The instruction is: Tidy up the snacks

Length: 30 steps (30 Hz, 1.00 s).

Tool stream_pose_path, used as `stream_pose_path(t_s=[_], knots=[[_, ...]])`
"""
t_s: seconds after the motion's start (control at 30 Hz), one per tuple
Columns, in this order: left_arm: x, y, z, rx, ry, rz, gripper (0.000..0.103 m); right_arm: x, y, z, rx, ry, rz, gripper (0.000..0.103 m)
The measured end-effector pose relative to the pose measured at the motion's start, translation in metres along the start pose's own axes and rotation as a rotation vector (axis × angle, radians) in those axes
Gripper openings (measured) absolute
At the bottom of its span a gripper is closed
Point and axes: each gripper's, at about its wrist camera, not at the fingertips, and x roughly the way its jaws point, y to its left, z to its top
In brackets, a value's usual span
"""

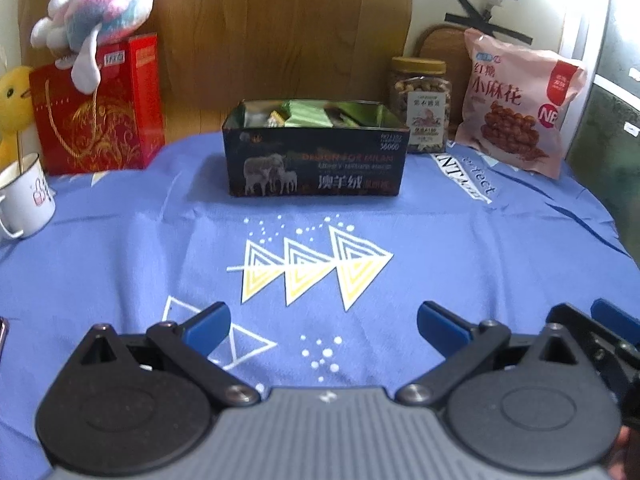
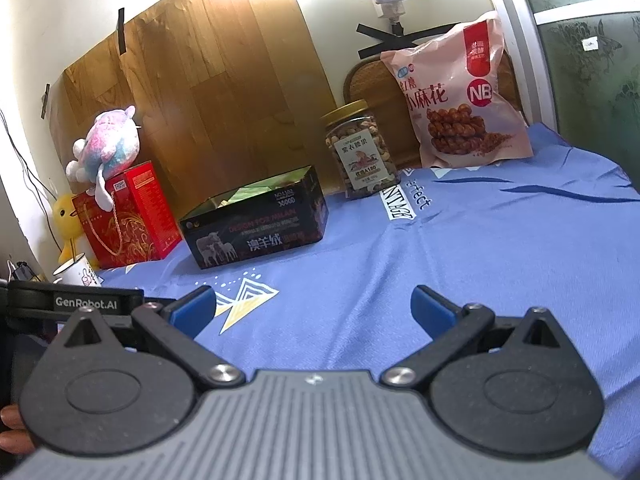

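Both tools, left and right, hang spread and empty over the blue surface, snack box straight ahead, jar and bag beyond it rightward, likely calling for a level, centred approach.

Your left view cuts off the white mug and yellow duck toy at its edge. The dark box walls hide most packets inside; its small print blurs.
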Motion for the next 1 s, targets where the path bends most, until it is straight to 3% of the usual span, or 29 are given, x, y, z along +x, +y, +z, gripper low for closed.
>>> stream_pose_path(t_s=[0.6,1.0], knots=[[0.0057,0.0067,-0.0003,-0.027,0.026,-0.013,0.103,0.0032,0.0015,-0.0014,0.001,0.015,0.004,0.103],[0.0062,-0.0007,0.0018,0.0,0.013,0.039,0.103,0.0013,-0.0027,-0.003,0.006,0.014,0.006,0.103]])
